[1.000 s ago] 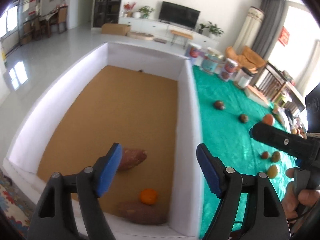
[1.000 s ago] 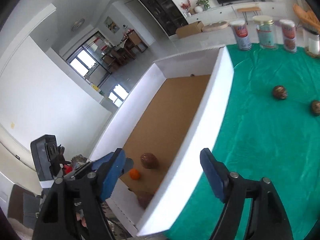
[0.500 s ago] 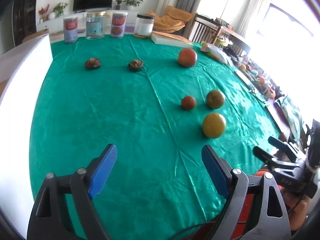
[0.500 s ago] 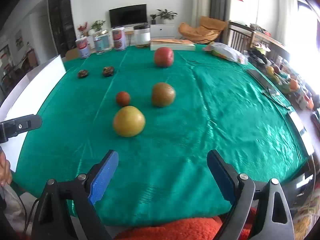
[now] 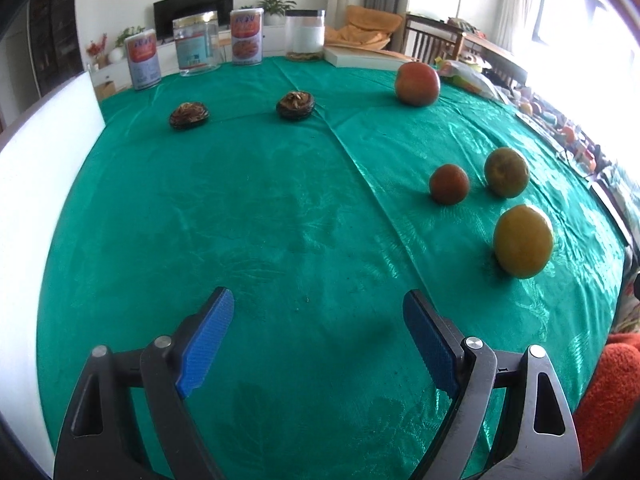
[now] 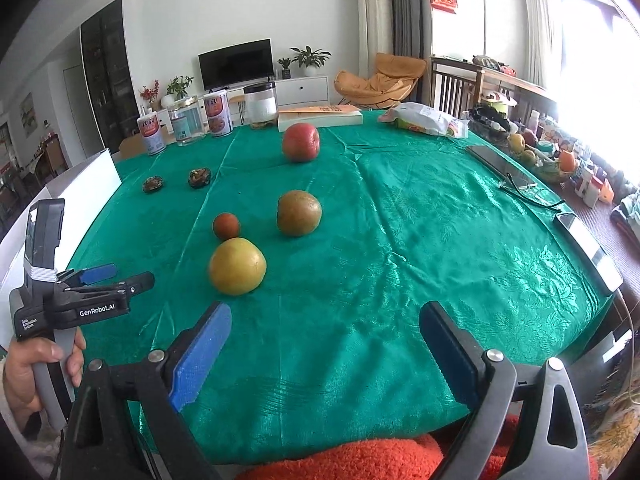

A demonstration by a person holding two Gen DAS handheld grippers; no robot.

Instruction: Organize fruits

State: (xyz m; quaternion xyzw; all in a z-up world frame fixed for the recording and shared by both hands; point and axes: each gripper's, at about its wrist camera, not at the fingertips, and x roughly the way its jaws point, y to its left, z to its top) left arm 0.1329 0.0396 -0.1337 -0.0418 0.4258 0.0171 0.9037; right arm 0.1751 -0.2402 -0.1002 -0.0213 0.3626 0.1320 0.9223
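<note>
Green cloth now fills both views where the white box did a second ago. Both hand-held grippers, left and right, have just been spreading, empty. The yellow fruit lies at 11 o'clock of the right one, likely next.

A green cloth covers the worktop. On it lie a yellow fruit, a small red fruit, a greenish-brown fruit, a big red fruit and two dark shrivelled pieces (kind unclear); jars and a book stand along the far edge.
</note>
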